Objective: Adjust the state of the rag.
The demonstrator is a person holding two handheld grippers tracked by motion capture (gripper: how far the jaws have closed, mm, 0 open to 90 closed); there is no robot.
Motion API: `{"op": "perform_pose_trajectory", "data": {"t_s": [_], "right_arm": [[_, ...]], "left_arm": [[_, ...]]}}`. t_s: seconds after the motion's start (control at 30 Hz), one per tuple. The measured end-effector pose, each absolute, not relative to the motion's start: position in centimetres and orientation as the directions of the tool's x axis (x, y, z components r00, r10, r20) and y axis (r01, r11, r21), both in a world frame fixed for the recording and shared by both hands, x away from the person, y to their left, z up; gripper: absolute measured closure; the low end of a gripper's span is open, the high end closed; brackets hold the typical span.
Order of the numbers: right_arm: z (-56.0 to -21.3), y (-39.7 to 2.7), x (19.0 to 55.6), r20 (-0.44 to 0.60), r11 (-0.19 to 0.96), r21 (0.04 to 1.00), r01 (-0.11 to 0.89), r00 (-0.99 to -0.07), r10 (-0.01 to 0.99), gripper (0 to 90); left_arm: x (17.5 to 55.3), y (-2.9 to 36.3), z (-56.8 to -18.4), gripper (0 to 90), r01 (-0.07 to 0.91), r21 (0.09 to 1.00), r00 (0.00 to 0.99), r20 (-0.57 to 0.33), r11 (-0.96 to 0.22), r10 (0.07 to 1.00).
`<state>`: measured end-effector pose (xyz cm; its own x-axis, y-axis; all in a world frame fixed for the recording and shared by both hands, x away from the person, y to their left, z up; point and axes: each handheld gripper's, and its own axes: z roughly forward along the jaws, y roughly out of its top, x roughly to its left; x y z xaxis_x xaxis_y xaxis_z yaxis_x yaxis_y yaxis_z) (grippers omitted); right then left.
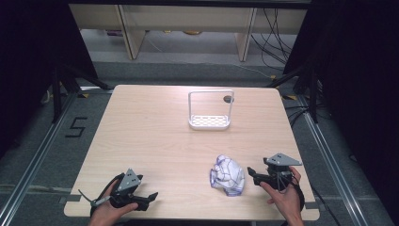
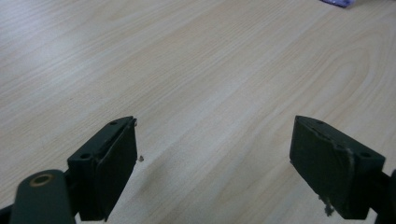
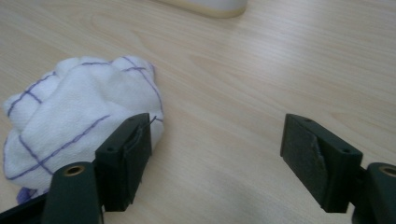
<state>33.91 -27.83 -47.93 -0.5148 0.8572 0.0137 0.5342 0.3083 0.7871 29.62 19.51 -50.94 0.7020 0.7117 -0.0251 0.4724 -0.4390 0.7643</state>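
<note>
Light wooden square table [image 1: 155, 141] on grey floor; white plastic rack with perforated base and tall wire frame [image 1: 210, 111], upright, far centre; crumpled white cloth with purple grid lines [image 1: 227, 175], near right, well apart from rack; right gripper [image 1: 253, 174], black with grey three-cornered plate, held by a hand, just beside cloth; left gripper [image 1: 151, 197], black, hand-held at near left edge, well apart from cloth.

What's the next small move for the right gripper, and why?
Probably shift the right gripper sideways toward the crumpled cloth so the cloth sits between its jaws, then close. The jaws stand open with only bare table between them, and the cloth lies just outside one jaw. The left gripper is open, far off.
</note>
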Motion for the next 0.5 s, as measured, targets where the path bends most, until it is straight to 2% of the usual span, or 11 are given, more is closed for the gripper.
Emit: {"op": "perform_pose_trajectory", "data": {"t_s": [0.03, 0.1, 0.23, 0.27, 0.33, 0.37, 0.4, 0.5], "right_arm": [[-48.0, -27.5, 33.7, 0.047, 0.275, 0.784, 0.556, -0.495, 0.867, 28.6], [-47.9, -27.6, 33.8, 0.006, 0.319, 0.785, 0.531, -0.522, 0.853, 29.0], [-47.7, -27.0, 33.4, 0.047, 0.289, 0.779, 0.557, -0.511, 0.858, 31.5], [-47.5, -27.2, 33.6, 0.016, 0.321, 0.787, 0.527, -0.537, 0.844, 32.5], [-47.2, -26.9, 33.4, 0.022, 0.318, 0.790, 0.524, -0.542, 0.840, 33.5], [-47.1, -26.6, 33.1, 0.062, 0.284, 0.781, 0.556, -0.522, 0.851, 34.0], [-46.9, -26.7, 33.3, 0.021, 0.321, 0.798, 0.510, -0.556, 0.831, 35.2], [-46.6, -26.1, 33.1, 0.040, 0.312, 0.805, 0.504, -0.572, 0.820, 36.4]], "left_arm": [[29.6, 19.5, -50.9, 14.7, 0.470, 0.764, 0.704, -0.023, -0.442, 0.710], [29.7, 19.5, -51.0, 14.7, 0.464, 0.771, 0.706, -0.024, -0.437, 0.708], [29.7, 19.5, -50.9, 14.8, 0.468, 0.767, 0.703, -0.021, -0.440, 0.711], [29.7, 19.5, -50.9, 14.7, 0.468, 0.768, 0.701, -0.022, -0.437, 0.713], [29.7, 19.6, -50.9, 14.8, 0.468, 0.767, 0.701, -0.019, -0.439, 0.713], [29.7, 19.6, -50.9, 14.8, 0.468, 0.767, 0.701, -0.019, -0.439, 0.713], [29.6, 19.5, -50.9, 14.8, 0.466, 0.768, 0.706, -0.024, -0.439, 0.708], [29.6, 19.4, -50.9, 14.8, 0.469, 0.771, 0.700, -0.027, -0.430, 0.714]]}}
